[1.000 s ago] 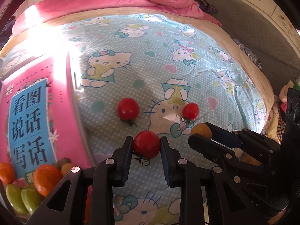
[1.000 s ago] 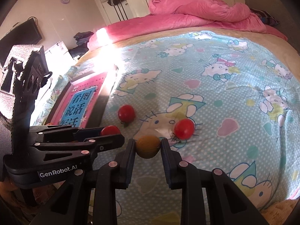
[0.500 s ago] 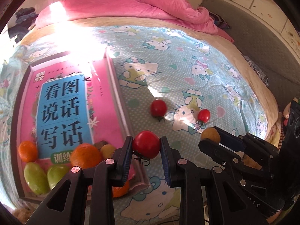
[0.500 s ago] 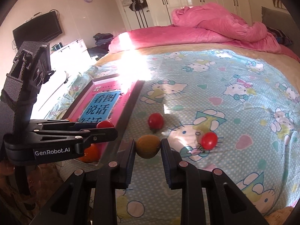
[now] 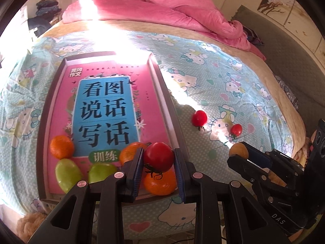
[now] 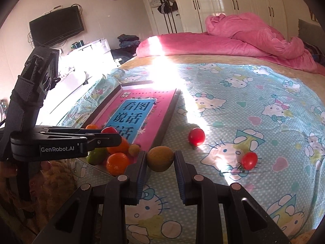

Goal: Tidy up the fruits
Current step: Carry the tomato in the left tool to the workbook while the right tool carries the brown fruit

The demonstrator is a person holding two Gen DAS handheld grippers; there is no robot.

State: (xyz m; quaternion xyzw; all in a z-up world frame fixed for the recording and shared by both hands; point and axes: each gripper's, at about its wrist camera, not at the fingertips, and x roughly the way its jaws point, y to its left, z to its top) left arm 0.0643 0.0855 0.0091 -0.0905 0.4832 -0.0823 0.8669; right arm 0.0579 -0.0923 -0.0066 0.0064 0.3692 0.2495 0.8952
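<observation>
My left gripper [image 5: 158,158] is shut on a red tomato [image 5: 158,156], held over the near right corner of a dark-rimmed tray [image 5: 172,109] lined with a pink and blue book cover. Oranges [image 5: 61,146] and green fruits [image 5: 67,173] lie at the tray's near end. My right gripper [image 6: 160,159] is shut on a brownish-yellow round fruit [image 6: 160,158], above the bedsheet just right of the tray [image 6: 169,112]. In the left wrist view the right gripper [image 5: 240,152] shows at right with that fruit [image 5: 238,150]. Two red tomatoes [image 5: 199,118] [image 5: 236,129] lie on the sheet.
The bed [image 6: 254,93] carries a light blue cartoon-cat sheet, with a pink duvet [image 6: 233,40] bunched at its far end. Strong sunlight falls across the tray's far end. A wall television [image 6: 57,25] and white wardrobes [image 6: 233,2] stand beyond. A hand [image 6: 8,172] holds the left gripper at lower left.
Both grippers have swung left toward the tray with their fruits still gripped. The tray and its oranges and green fruits came fully into the left wrist view; the two loose tomatoes shifted right.
</observation>
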